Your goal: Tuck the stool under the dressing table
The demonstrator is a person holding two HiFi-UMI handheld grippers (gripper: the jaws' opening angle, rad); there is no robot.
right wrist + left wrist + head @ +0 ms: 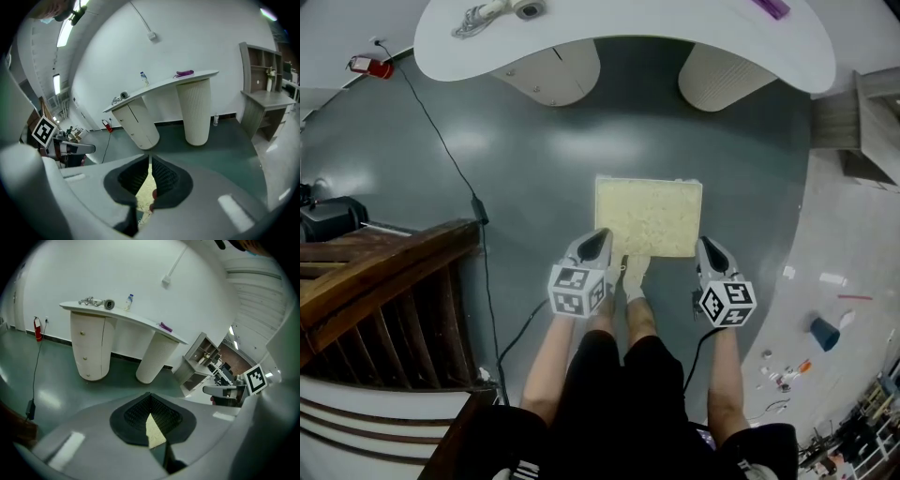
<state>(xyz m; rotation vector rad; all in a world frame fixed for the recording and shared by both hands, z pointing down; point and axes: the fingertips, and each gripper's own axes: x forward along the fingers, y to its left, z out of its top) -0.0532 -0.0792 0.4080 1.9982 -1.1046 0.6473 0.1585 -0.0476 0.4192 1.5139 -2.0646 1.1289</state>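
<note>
The stool [649, 216], with a cream fuzzy square seat, stands on the grey floor well short of the white dressing table [609, 28], which rests on a drawer pedestal [548, 70] and a ribbed pedestal [722, 75]. My left gripper [598, 236] is shut at the seat's near left corner, and my right gripper [705, 246] is shut at its near right corner. Whether either touches the seat I cannot tell. In the left gripper view the jaws meet, with a sliver of the stool [154, 432] below them and the dressing table [140, 322] ahead. The right gripper view shows the same, with the stool [144, 185] and the dressing table [164, 84].
A wooden stair railing [384, 272] stands at the left. A black cable [441, 141] runs across the floor from a red fire extinguisher [370, 66]. A grey shelf unit [862, 131] is at the right. My socked foot [636, 279] sits just behind the stool.
</note>
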